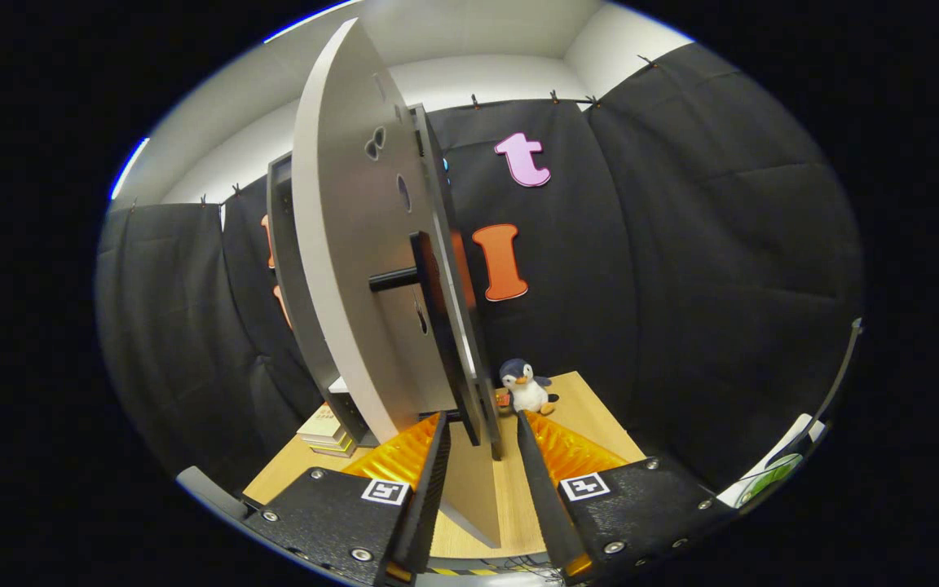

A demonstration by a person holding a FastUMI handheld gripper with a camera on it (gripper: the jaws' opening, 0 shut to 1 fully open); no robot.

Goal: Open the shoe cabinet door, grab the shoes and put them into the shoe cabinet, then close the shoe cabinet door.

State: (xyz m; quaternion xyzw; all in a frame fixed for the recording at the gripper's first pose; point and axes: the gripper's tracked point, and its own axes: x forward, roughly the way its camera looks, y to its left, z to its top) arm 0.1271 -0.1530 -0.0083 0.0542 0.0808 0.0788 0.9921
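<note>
The shoe cabinet's grey door (347,244) stands swung out toward me, seen almost edge-on. Its lower corner reaches down between my fingers. A black handle bar (394,280) sticks out from the door at mid height. A thin dark panel (437,244) runs close along the door's right side. The dark cabinet body (280,244) shows behind the door on the left. My gripper (481,416) is open, one finger (435,465) on each side of the door's lower edge, with a gap to both.
The cabinet stands on a wooden table (592,424). A small penguin plush (525,387) sits just beyond the right finger. A stack of books (327,432) lies by the cabinet's foot on the left. A white object (771,473) is at the far right.
</note>
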